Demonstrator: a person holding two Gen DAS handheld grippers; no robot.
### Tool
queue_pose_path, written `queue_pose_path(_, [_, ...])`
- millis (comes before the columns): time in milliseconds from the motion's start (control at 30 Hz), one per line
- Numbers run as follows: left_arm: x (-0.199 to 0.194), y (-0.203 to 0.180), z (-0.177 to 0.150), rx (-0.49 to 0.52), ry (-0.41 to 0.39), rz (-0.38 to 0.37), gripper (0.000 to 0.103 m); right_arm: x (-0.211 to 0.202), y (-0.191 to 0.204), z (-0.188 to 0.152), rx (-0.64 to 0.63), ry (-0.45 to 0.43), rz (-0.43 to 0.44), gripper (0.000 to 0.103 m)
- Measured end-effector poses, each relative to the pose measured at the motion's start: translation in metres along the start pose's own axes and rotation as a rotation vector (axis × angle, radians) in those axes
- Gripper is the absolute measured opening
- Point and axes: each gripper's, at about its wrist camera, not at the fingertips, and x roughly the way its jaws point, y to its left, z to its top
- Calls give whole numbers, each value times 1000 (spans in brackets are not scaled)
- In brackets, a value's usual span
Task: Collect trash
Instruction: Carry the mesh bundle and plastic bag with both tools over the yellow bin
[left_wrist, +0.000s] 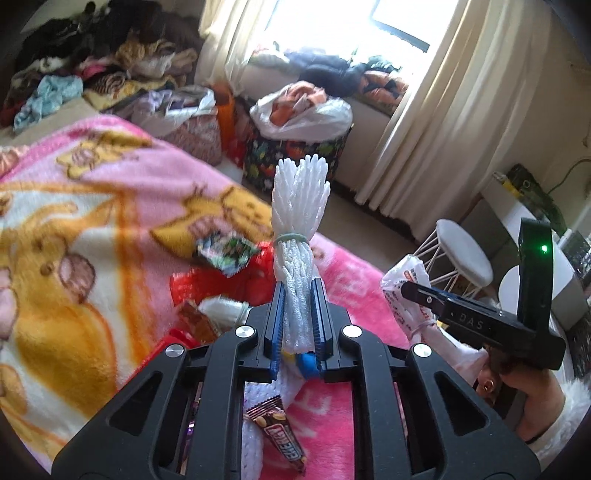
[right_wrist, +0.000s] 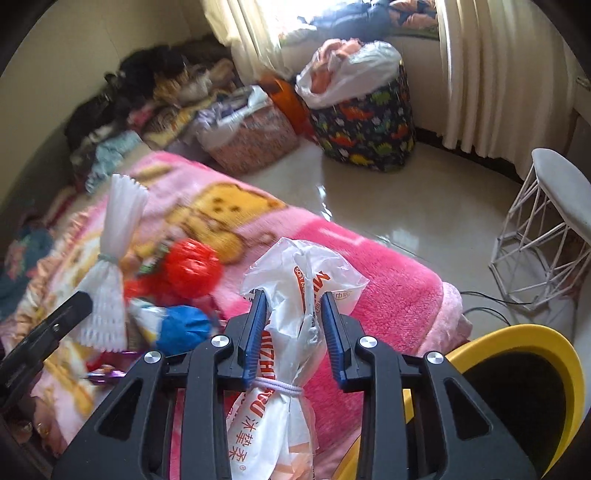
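My left gripper (left_wrist: 297, 295) is shut on a white foam net bundle (left_wrist: 300, 199) tied with a green rubber band, held upright above the pink blanket (left_wrist: 92, 229). The right wrist view shows the same bundle (right_wrist: 110, 258) at the left, by the left gripper (right_wrist: 55, 321). My right gripper (right_wrist: 293, 306) is shut on a crumpled white plastic bag (right_wrist: 295, 273) with orange print, tied with a band. That bag (left_wrist: 402, 280) sticks up from the right gripper (left_wrist: 406, 290) at the blanket's right edge. A chocolate bar wrapper (left_wrist: 277, 432) lies under the left gripper.
On the blanket lie a red plastic bag (right_wrist: 192, 273), a blue wad (right_wrist: 184, 326) and a green wrapper (left_wrist: 225, 251). A yellow-rimmed bin (right_wrist: 517, 339) stands at the lower right. A white wire stool (right_wrist: 554, 221), a dinosaur-print basket (right_wrist: 369, 122) and clothes piles stand on the floor beyond.
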Motion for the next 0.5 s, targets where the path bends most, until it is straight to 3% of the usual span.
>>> queue_pose_path(500, [-31, -40, -1, 70, -54, -65, 9, -64, 1, -15, 5, -95, 41, 29])
